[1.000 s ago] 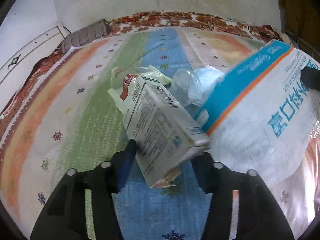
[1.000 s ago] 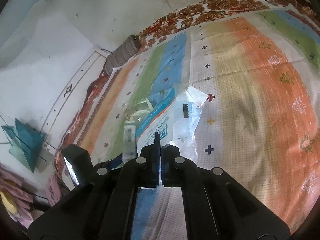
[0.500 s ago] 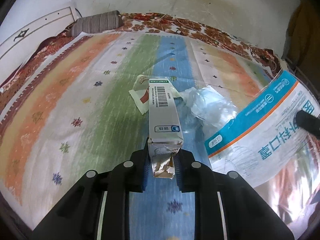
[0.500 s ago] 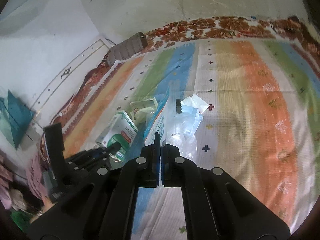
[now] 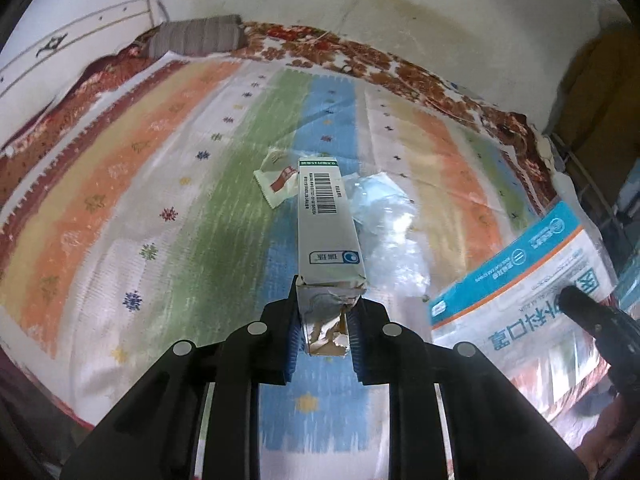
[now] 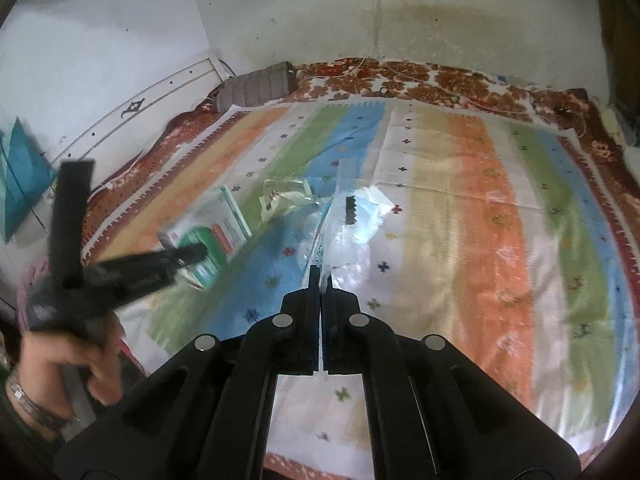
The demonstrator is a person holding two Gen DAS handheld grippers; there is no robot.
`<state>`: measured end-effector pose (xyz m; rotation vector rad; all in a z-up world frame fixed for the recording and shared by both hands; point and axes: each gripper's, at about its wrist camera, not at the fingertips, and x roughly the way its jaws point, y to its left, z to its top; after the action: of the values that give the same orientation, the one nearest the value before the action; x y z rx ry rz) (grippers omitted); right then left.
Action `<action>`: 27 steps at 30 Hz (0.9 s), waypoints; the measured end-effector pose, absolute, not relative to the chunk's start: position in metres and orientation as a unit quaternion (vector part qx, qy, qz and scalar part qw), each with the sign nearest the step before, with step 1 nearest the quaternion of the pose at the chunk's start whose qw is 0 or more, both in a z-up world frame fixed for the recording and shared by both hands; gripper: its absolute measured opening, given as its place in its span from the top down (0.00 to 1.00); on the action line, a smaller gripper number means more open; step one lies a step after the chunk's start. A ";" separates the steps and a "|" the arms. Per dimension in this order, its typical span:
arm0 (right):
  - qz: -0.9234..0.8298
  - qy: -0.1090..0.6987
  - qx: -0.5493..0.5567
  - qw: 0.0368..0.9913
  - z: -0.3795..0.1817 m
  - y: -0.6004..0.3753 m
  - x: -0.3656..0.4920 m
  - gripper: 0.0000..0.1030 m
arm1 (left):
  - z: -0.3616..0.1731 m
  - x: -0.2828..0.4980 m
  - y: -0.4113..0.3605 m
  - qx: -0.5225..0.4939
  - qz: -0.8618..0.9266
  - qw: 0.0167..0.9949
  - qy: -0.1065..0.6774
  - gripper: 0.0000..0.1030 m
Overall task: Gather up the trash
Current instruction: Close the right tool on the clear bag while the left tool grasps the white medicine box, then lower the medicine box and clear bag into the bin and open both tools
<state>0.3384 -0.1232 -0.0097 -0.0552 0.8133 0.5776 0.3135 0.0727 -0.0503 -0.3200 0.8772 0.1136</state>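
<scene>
My left gripper (image 5: 325,334) pinches a carton (image 5: 328,224) by its torn, crumpled end above the striped bedspread (image 5: 120,200); it may tear free. My right gripper (image 6: 321,280), clamped tight on a plastic bag (image 5: 532,300), could let the slick film slip

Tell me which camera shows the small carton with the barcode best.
The left wrist view: the carton fills the centre, its torn end between the left claw pads, barcode readable. The right wrist view shows only its green and white side, blurred, beyond the left claw.
</scene>
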 end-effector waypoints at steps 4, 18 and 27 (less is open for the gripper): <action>0.273 0.383 -0.019 0.882 -0.003 -0.140 0.321 1.00 | -0.035 0.297 0.064 -0.146 0.039 0.895 0.419 0.81; 0.288 0.346 -0.005 0.893 0.032 -0.163 0.263 1.00 | -0.007 0.234 0.044 -0.187 -0.006 0.891 0.413 0.81; 0.286 0.333 0.007 0.898 0.044 -0.180 0.235 1.00 | 0.002 0.202 0.020 -0.184 -0.038 0.897 0.401 0.81</action>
<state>0.2346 -0.1801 0.0438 0.0153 0.6892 0.5926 0.2023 0.0205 0.0022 -0.3816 0.8304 -0.0777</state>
